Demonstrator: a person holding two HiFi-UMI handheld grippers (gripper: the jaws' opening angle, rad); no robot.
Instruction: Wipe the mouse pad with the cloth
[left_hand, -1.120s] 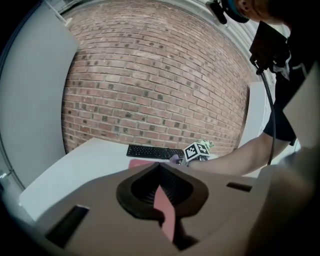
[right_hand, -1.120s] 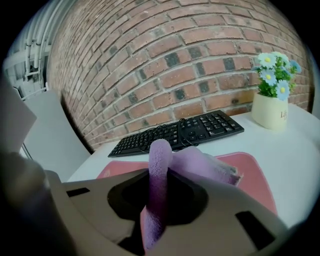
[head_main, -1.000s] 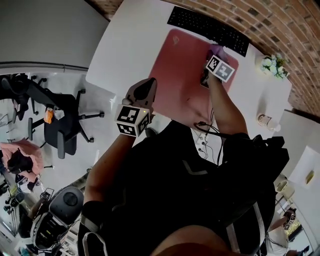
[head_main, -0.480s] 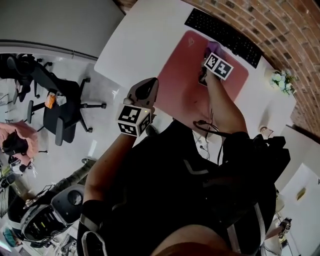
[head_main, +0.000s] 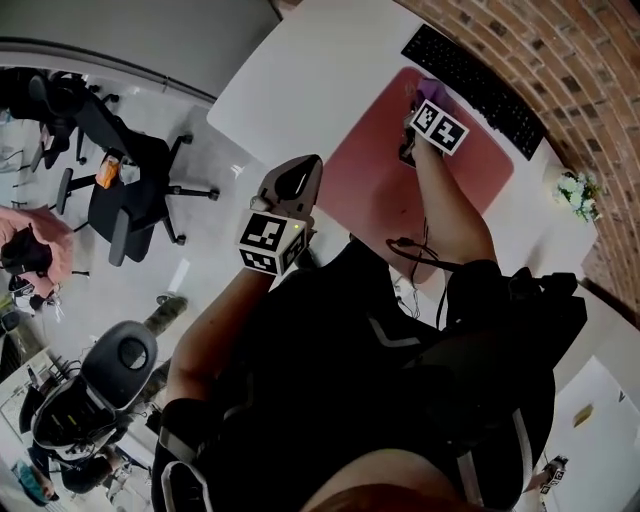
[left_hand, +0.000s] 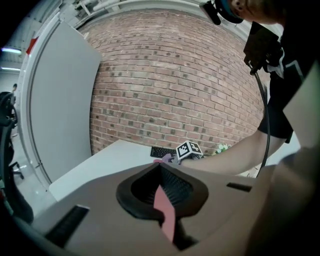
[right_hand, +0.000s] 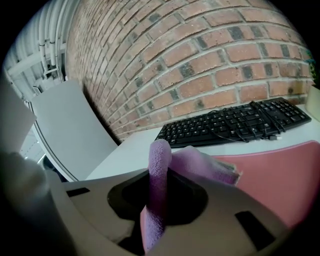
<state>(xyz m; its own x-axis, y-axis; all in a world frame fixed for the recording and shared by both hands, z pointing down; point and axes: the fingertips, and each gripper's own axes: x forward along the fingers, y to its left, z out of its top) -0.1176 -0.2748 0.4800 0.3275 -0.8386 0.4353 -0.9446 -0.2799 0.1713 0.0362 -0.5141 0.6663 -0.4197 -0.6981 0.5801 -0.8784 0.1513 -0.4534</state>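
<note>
A pink mouse pad (head_main: 385, 175) lies on the white table (head_main: 300, 80), in front of a black keyboard (head_main: 478, 72). My right gripper (head_main: 420, 108) is over the pad's far edge, shut on a purple cloth (head_main: 430, 92) that rests on the pad. In the right gripper view the cloth (right_hand: 159, 165) stands pinched between the jaws of the right gripper (right_hand: 160, 175) and drapes forward onto the pad (right_hand: 280, 170), with the keyboard (right_hand: 235, 122) just beyond. My left gripper (head_main: 298, 172) hangs at the table's near edge, shut and holding nothing. In its own view the left gripper (left_hand: 162, 169) points toward the table.
A small pot of white flowers (head_main: 580, 188) stands at the table's right end. A brick wall (right_hand: 210, 55) runs behind the keyboard. On the floor to the left are a black office chair (head_main: 130, 180), a second chair (head_main: 110, 375) and a person in pink (head_main: 35, 245).
My right gripper has slid the cloth left along the pad's far edge, away from the right corner. The left gripper has kept its place. The head view has shifted.
</note>
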